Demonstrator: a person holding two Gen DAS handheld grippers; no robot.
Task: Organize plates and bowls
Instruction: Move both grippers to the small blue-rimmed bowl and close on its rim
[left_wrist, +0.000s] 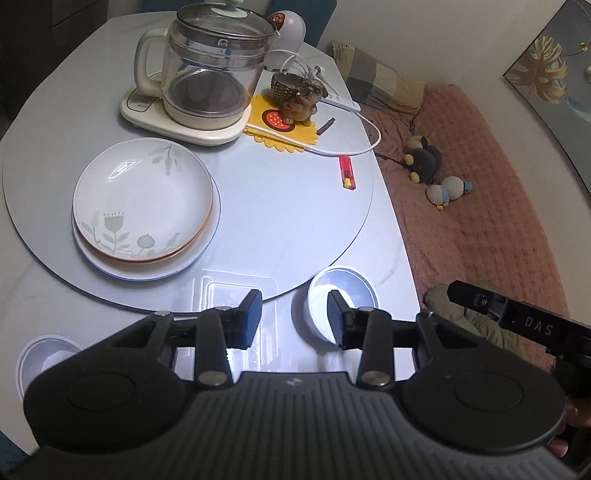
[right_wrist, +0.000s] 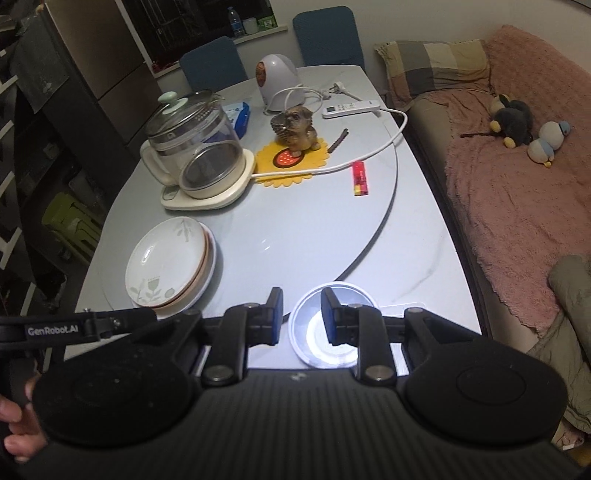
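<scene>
While the left claw (left_wrist: 294, 317) hovers over the near edge of the worktop (left_wrist: 288, 206), its jaws stand apart with nothing between them. A small white bowl (left_wrist: 341, 301) sits on the worktop just behind its right finger, at about one o'clock from the claw's gap. A stack of plates (left_wrist: 144, 206), the top one printed with pale flowers, lies on the round turntable (left_wrist: 295, 229) at about ten o'clock, well apart from the claw. A second small bowl (left_wrist: 44, 356) shows at eight o'clock, partly hidden by the gripper body.

From the right wrist, the right claw (right_wrist: 303, 317) hangs with its jaws narrowly parted and empty; the small bowl lies below and just past the fingertips, at roughly one o'clock. The plates lie at nine to ten o'clock.
</scene>
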